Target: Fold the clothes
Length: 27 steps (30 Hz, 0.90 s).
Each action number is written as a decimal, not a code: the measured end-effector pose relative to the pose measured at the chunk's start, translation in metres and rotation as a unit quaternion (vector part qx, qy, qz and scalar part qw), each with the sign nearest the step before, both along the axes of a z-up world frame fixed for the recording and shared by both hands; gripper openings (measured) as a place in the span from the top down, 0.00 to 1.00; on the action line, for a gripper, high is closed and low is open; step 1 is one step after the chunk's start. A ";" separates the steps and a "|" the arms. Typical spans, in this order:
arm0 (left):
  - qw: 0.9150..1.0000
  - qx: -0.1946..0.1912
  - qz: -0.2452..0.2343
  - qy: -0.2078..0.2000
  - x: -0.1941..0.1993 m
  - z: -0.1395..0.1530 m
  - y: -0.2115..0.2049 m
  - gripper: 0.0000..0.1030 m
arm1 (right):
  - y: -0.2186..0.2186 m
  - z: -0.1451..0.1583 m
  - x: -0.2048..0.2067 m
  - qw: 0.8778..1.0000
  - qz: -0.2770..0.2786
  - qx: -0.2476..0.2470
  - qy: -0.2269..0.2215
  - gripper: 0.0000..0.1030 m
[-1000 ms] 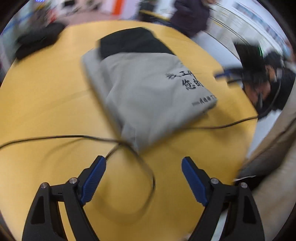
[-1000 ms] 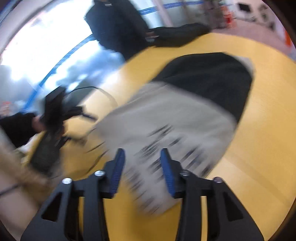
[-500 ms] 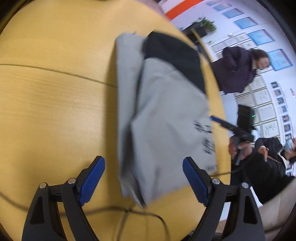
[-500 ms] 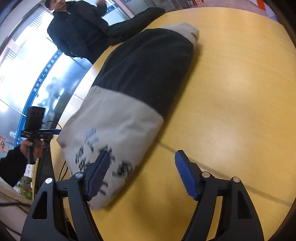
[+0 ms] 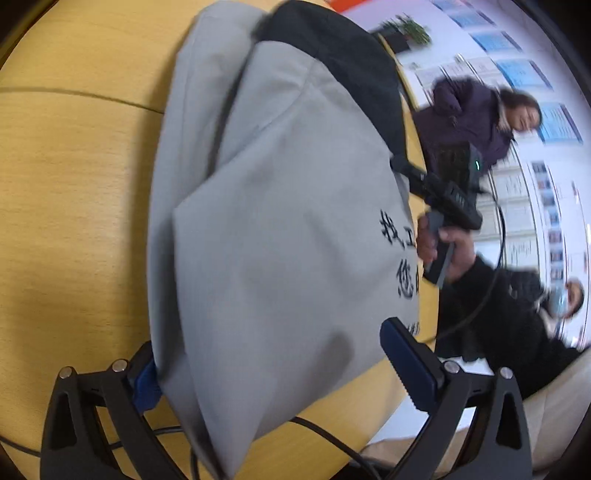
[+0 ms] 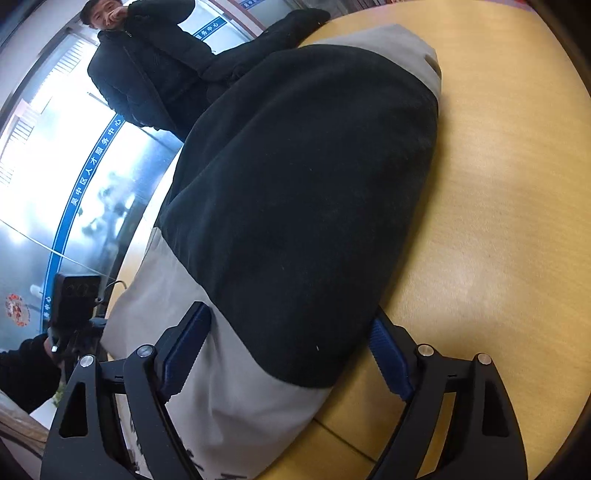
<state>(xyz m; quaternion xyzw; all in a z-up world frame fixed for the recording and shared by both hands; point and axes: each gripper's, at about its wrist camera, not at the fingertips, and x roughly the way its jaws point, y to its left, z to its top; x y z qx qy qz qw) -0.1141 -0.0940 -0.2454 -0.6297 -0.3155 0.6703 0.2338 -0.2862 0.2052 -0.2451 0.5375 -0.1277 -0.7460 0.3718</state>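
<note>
A folded grey and black garment with black printed characters lies on the yellow wooden table. My left gripper is open, its jaws either side of the grey end of the garment; the left fingertip is partly hidden under the cloth. In the right wrist view the garment shows its black part on top. My right gripper is open and straddles the garment's near side where black meets grey.
A black cable runs over the table by the left gripper. A seated person holds a black camera rig past the table's edge. More people stand behind. A dark garment lies at the table's far side.
Both grippers have moved in close to the garment and now straddle it. The right gripper opened from narrow a second ago. The garment itself has not visibly shifted.
</note>
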 end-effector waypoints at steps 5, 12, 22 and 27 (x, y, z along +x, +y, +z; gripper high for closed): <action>0.999 0.001 0.026 -0.025 0.005 -0.012 -0.005 0.66 | -0.003 0.003 0.011 0.999 -0.022 0.037 0.021 0.47; 0.999 -0.006 0.041 -0.016 0.020 -0.009 -0.006 0.83 | -0.018 0.027 0.040 0.992 -0.037 0.086 0.083 0.76; 0.993 -0.018 0.100 0.058 0.062 0.062 -0.062 0.89 | -0.067 0.115 0.094 0.976 -0.011 0.088 0.197 0.83; 0.985 -0.051 0.119 0.117 0.036 0.119 -0.145 0.89 | -0.129 0.150 0.057 0.974 0.000 0.053 0.219 0.83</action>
